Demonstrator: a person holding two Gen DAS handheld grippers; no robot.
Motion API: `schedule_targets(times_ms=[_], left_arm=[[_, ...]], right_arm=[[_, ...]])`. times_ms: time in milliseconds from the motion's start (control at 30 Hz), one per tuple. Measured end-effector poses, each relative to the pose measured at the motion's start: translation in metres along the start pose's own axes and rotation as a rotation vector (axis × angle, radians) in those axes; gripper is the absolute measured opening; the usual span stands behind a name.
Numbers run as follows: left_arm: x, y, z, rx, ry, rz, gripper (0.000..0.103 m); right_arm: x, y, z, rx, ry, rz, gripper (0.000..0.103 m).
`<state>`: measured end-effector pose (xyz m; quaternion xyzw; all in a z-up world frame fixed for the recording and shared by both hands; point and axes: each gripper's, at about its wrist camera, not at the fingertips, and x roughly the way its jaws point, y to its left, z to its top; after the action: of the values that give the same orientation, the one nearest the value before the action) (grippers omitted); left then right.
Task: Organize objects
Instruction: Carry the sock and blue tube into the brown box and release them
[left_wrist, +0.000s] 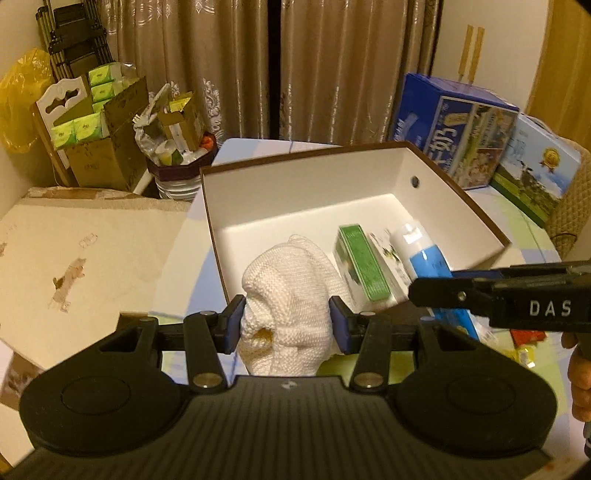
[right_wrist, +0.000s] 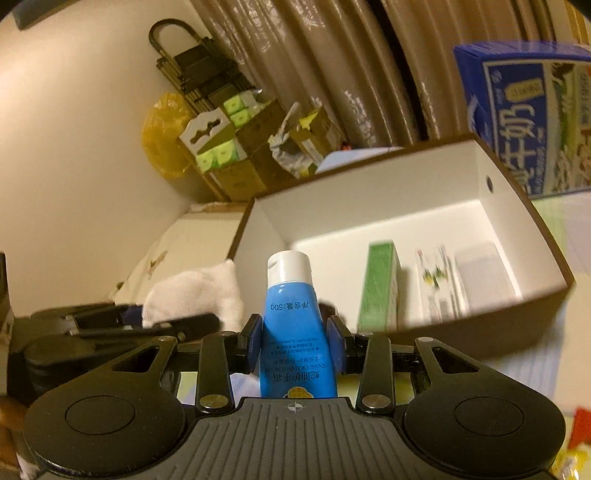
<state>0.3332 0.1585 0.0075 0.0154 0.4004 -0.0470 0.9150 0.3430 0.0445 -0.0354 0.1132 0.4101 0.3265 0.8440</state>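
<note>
My left gripper (left_wrist: 288, 321) is shut on a white knitted cloth (left_wrist: 291, 284), held at the near wall of an open white box with a brown rim (left_wrist: 306, 157). My right gripper (right_wrist: 295, 341) is shut on a blue hand-cream tube (right_wrist: 291, 306) with a white cap, pointing cap-first toward the box (right_wrist: 369, 199). In the left wrist view the tube (left_wrist: 424, 254) reaches over the box's near right part. Inside lie a green carton (left_wrist: 364, 266) and a white patterned carton (left_wrist: 388, 258). The cloth (right_wrist: 195, 295) shows left of the tube.
Two blue milk cartons (left_wrist: 454, 136) stand on the table behind the box at right. Cardboard boxes of green tissue packs (left_wrist: 96, 125) and a full bin (left_wrist: 181, 166) sit at back left. Red and yellow wrappers (left_wrist: 528, 339) lie near right. A hand (left_wrist: 580, 376) is at the edge.
</note>
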Motion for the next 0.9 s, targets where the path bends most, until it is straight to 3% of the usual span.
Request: schedule_targets(times_ms=[333,633,900], left_arm=[[0.055,0.011,0.047,0.043,0.029,0.024,0.043],[0.102,0.022,0.057,0.056,0.094,0.031,0.043],[0.125,0.026,0.057,0.063,0.131,0.022,0.043]], right_arm=[[0.061,-0.011,0.051,0.081,0.01,-0.039,0.035],[0.115,-0.03,0.067,0.129,0.062,-0.111,0.035],[0.139,-0.048,0.069,0.17,0.094,-0.146,0.036]])
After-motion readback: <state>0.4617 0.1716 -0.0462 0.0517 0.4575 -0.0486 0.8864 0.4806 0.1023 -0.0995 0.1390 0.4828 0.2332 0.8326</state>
